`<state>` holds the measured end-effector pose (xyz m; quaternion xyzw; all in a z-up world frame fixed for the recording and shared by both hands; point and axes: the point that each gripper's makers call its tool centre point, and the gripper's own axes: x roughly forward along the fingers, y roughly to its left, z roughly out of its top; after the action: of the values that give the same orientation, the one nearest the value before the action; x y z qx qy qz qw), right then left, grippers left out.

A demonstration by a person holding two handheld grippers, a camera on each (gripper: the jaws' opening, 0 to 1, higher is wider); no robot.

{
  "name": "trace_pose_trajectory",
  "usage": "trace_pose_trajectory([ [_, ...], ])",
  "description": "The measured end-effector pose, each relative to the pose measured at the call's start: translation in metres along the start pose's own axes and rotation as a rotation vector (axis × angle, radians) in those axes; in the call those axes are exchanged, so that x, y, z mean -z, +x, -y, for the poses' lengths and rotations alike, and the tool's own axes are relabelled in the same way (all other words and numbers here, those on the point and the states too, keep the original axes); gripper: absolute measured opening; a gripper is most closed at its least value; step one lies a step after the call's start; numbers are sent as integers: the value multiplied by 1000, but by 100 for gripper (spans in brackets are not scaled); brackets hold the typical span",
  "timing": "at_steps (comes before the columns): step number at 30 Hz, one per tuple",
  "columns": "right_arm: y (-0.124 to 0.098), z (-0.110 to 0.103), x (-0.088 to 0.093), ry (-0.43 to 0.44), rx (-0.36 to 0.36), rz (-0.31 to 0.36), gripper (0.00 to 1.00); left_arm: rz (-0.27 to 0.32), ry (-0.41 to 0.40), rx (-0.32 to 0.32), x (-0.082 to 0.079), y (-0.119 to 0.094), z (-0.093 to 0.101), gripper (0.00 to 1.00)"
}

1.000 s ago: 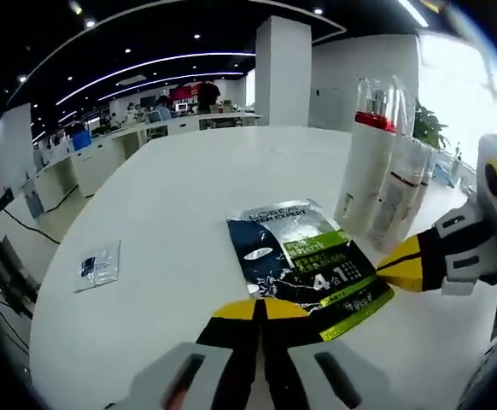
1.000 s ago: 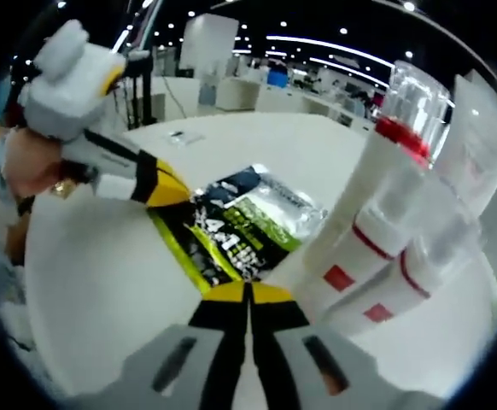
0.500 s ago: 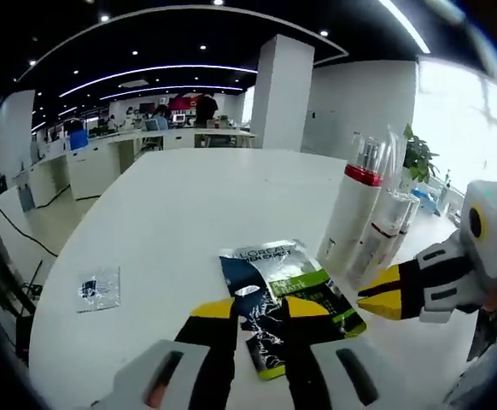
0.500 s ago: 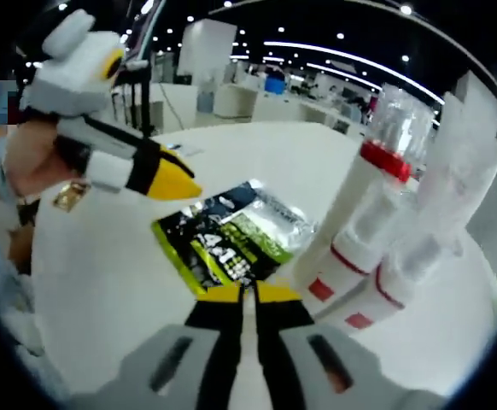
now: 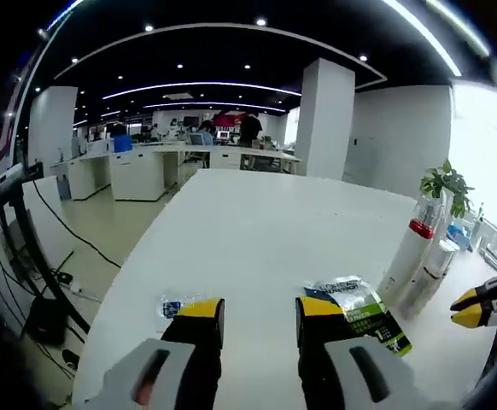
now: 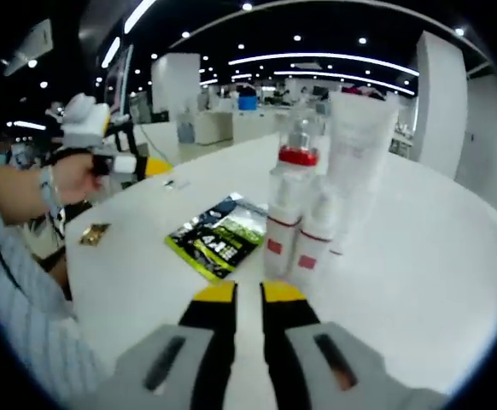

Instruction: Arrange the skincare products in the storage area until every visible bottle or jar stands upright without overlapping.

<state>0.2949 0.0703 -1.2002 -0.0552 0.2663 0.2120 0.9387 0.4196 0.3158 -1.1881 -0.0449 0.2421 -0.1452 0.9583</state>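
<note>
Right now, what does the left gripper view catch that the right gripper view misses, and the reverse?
Left gripper view alone: a potted plant beyond the table's far edge and cables on the floor. Right gripper view alone: a tall white tube behind the bottles, and the person's hand. Both share the red-collared bottle standing upright and the flat green-and-black sachet on the white table.

1. The right gripper (image 5: 488, 303) is cut off by the right edge of the left gripper view; its jaw gap cannot be judged there.
2. The small clear sachet (image 5: 178, 306) lies partly behind the left gripper (image 5: 255, 310); its print is too small to read.
3. The flat foil pack (image 6: 219, 237) carries print too small to read.
4. The short bottles (image 6: 317, 231) overlap the red-collared bottle (image 6: 288, 203); touching or not is unclear.
</note>
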Motion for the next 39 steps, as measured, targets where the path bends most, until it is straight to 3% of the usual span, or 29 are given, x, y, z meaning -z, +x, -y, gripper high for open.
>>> trace_pose_trajectory([
  [3, -7, 13, 6, 47, 40, -7, 9, -16, 3, -40, -3, 4, -19, 38],
  [9, -14, 24, 7, 91, 78, -4, 9, -170, -30, -73, 6, 18, -47, 46],
  [18, -17, 23, 11, 104, 88, -12, 9, -286, -29, -96, 5, 37, -55, 60],
  [20, -19, 22, 12, 97, 87, -15, 9, -370, 5, -130, 12, 43, -62, 61],
  [25, -24, 25, 14, 91, 98, -21, 9, -476, -13, -134, 19, 54, -61, 62],
  [28, -26, 26, 16, 91, 104, -29, 9, -526, -31, -140, 20, 58, -62, 62],
  [32, -29, 28, 20, 91, 114, -39, 9, -655, -66, -137, 33, 57, -62, 61],
  [34, -30, 29, 20, 90, 116, -41, 9, -665, -63, -138, 34, 59, -62, 61],
  [38, -30, 29, 21, 82, 121, -46, 9, -746, -32, -193, 45, 57, -70, 59],
  [39, -31, 29, 21, 83, 123, -47, 9, -724, -4, -191, 41, 60, -72, 56],
])
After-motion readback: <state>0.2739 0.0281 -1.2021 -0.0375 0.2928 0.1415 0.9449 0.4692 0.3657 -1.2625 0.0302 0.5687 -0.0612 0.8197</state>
